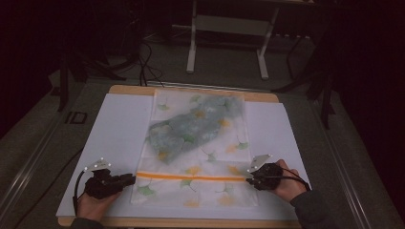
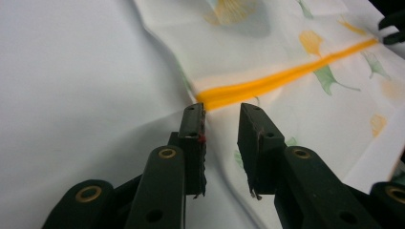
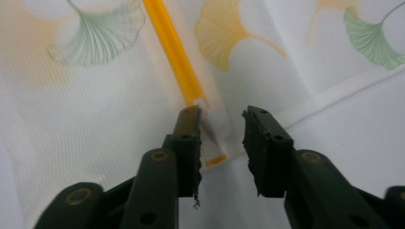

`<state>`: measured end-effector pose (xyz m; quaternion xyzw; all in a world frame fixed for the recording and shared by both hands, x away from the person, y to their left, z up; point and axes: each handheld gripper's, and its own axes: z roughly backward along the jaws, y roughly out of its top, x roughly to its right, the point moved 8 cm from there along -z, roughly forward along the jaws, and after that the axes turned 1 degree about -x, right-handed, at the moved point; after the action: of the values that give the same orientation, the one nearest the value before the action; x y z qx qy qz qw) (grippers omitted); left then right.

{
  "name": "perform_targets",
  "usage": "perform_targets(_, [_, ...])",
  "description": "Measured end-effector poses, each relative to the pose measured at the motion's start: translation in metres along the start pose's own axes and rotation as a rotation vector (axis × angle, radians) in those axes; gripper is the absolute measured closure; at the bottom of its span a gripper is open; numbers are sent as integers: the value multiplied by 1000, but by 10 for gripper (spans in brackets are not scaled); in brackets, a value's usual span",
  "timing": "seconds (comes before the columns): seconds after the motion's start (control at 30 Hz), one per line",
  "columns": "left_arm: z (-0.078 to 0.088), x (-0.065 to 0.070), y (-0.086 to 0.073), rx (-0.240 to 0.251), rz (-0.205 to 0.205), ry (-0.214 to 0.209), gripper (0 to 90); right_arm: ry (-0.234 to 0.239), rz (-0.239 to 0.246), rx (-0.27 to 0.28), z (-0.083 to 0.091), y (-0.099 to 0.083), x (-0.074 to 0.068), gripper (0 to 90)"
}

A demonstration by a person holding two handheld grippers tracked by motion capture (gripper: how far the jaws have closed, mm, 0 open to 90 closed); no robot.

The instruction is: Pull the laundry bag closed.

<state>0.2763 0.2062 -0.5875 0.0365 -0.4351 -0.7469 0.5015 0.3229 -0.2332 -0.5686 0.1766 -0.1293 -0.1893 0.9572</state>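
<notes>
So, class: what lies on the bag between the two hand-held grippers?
In the high view, the orange strip runs across the bag from the left hand-held gripper to the right hand-held gripper.

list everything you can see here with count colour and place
bag: 1, translucent white with green and yellow ginkgo leaves, flat in the middle of the sheet
zip strip: 1, orange, across the bag near its near end
cloth: 1, grey-green, inside the bag's far half
sheet: 1, white, covering the table
table: 1, light wood, edge showing at the far side
frame: 1, white, on the floor beyond the table
left tongs: 1, black, open at the strip's left end
right tongs: 1, black, open at the strip's right end
hands: 2, at the near edge
</notes>
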Motion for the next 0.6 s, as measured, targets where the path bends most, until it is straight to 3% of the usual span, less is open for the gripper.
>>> perform_targets(0.1, [1, -2, 1, 7, 3, 20, 703, 8, -32, 38, 2, 1, 2, 627])
perform_targets(0.13, [2, -5, 1, 8, -2, 47, 703, 8, -45, 47, 3, 2, 3, 616])
perform_targets(0.4, [1, -12, 4, 23, -28, 145, 669, -1, -206, 126, 0, -1, 17, 567])
perform_targets(0.6, [-2, -19, 4, 9, -45, 225, 642, -11, -367, 226, -6, -1, 23, 555])
